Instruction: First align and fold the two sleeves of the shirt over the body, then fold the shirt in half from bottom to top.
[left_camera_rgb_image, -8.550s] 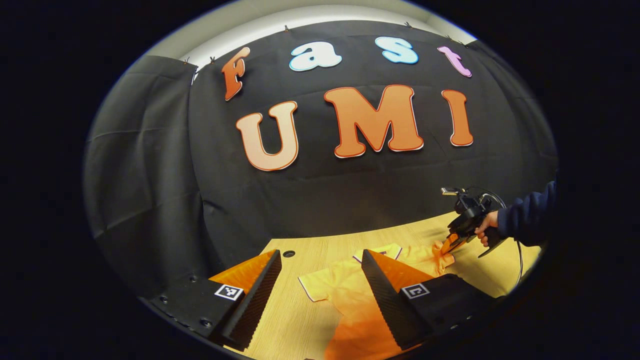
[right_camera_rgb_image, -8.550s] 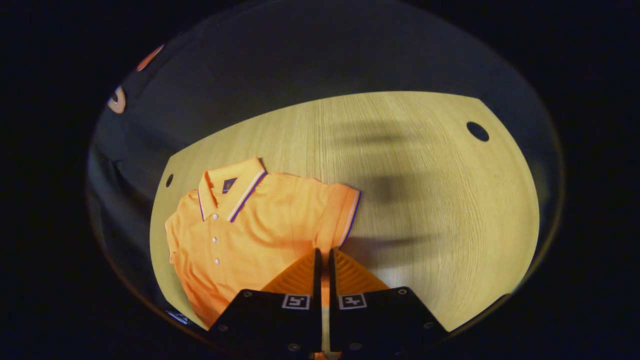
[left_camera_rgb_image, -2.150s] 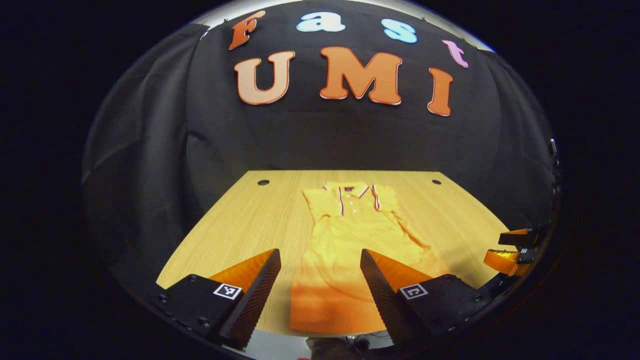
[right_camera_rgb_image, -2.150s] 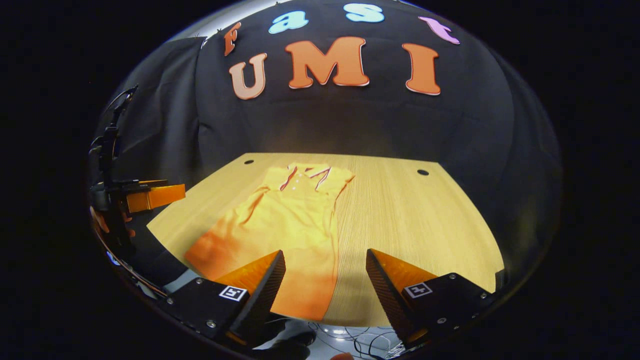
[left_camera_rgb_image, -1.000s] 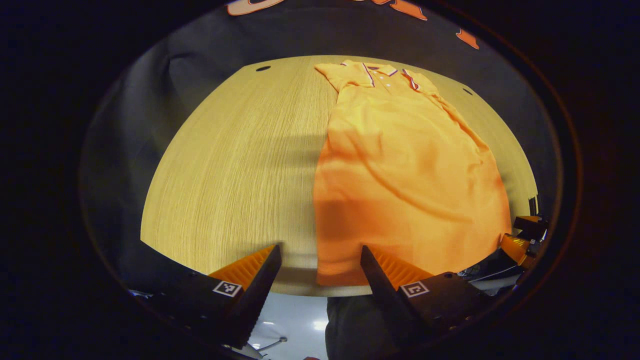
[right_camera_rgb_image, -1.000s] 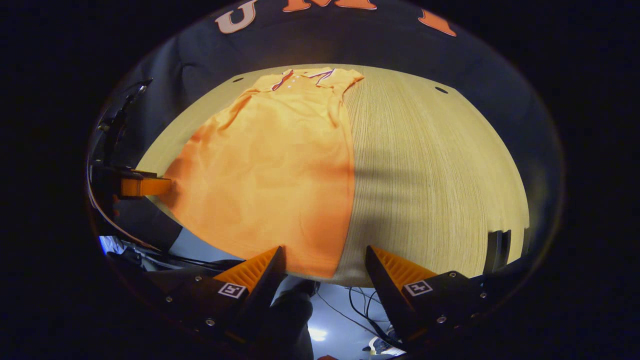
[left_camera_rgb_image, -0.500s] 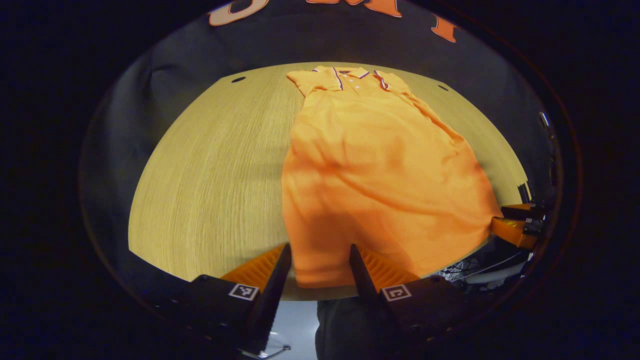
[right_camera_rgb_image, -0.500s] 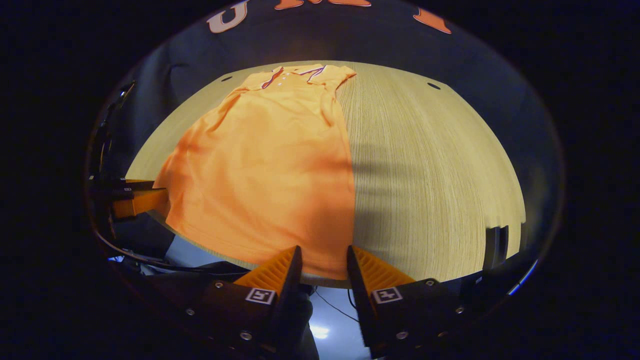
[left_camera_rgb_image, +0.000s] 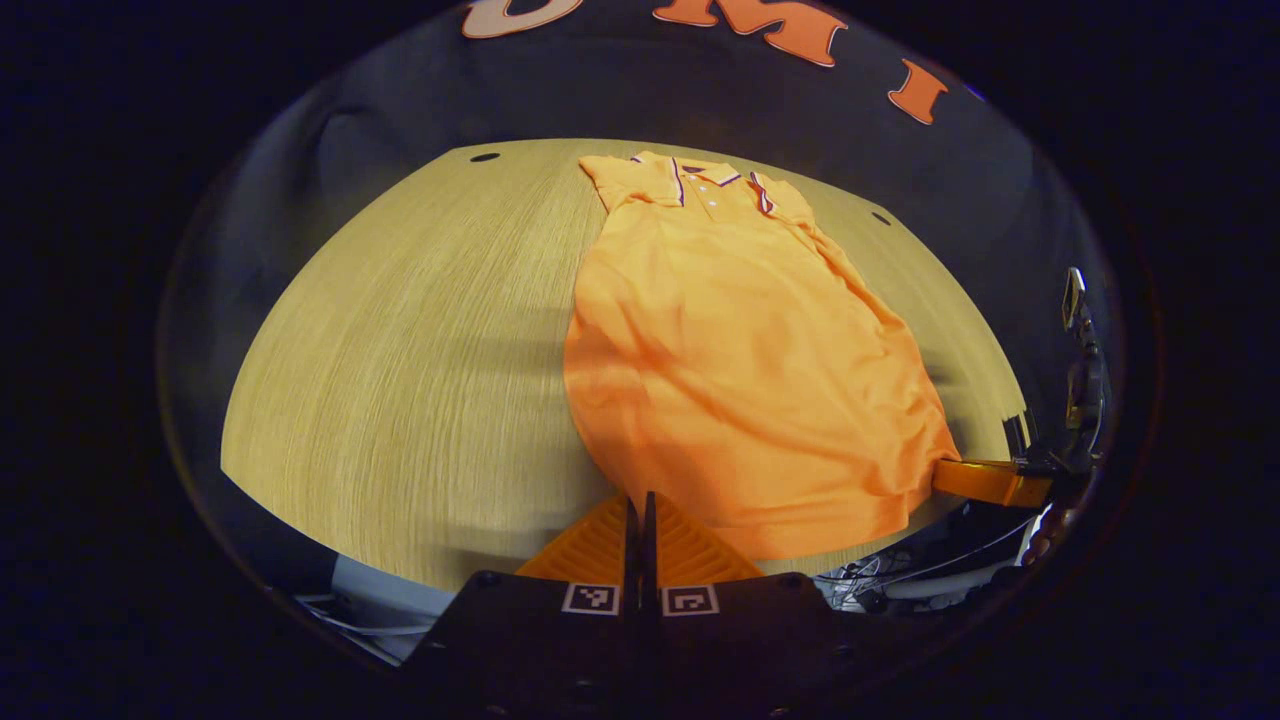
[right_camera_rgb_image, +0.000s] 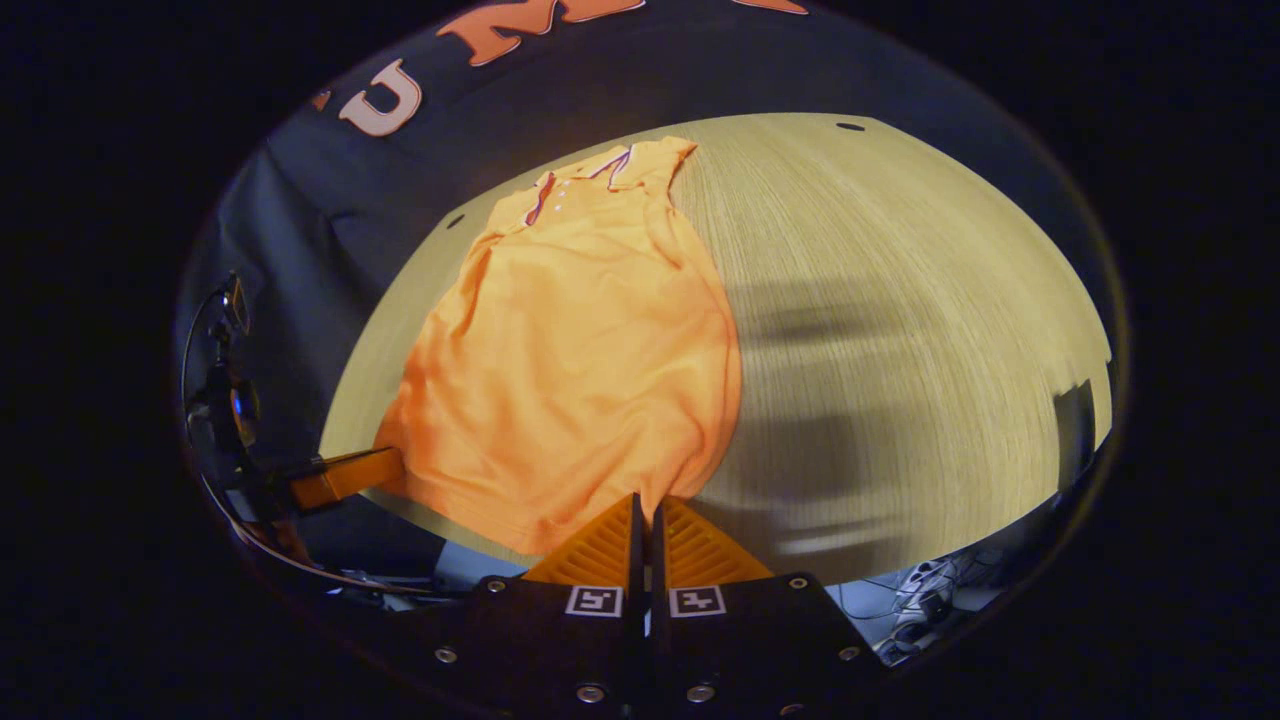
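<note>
An orange polo shirt (left_camera_rgb_image: 740, 360) lies lengthwise on the wooden table (left_camera_rgb_image: 400, 330), collar (left_camera_rgb_image: 715, 180) at the far end, sleeves folded in over the body. My left gripper (left_camera_rgb_image: 637, 505) is shut on the hem's near left corner. In the left gripper view, my right gripper (left_camera_rgb_image: 945, 475) grips the hem's right corner. The right gripper view shows the same shirt (right_camera_rgb_image: 580, 360), with my right gripper (right_camera_rgb_image: 645, 510) shut on its hem corner and my left gripper (right_camera_rgb_image: 390, 462) at the other corner. The pinched cloth is hidden between the fingers.
The table's near edge (left_camera_rgb_image: 420, 570) runs just under both grippers, with cables (right_camera_rgb_image: 930, 580) hanging below it. Small round holes (left_camera_rgb_image: 485, 157) (right_camera_rgb_image: 851, 127) sit near the table's far corners. Bare wood (right_camera_rgb_image: 900, 300) spreads either side of the shirt.
Both grippers went from open over the hem to shut on its two corners. The hem has bunched slightly toward the fingertips.
</note>
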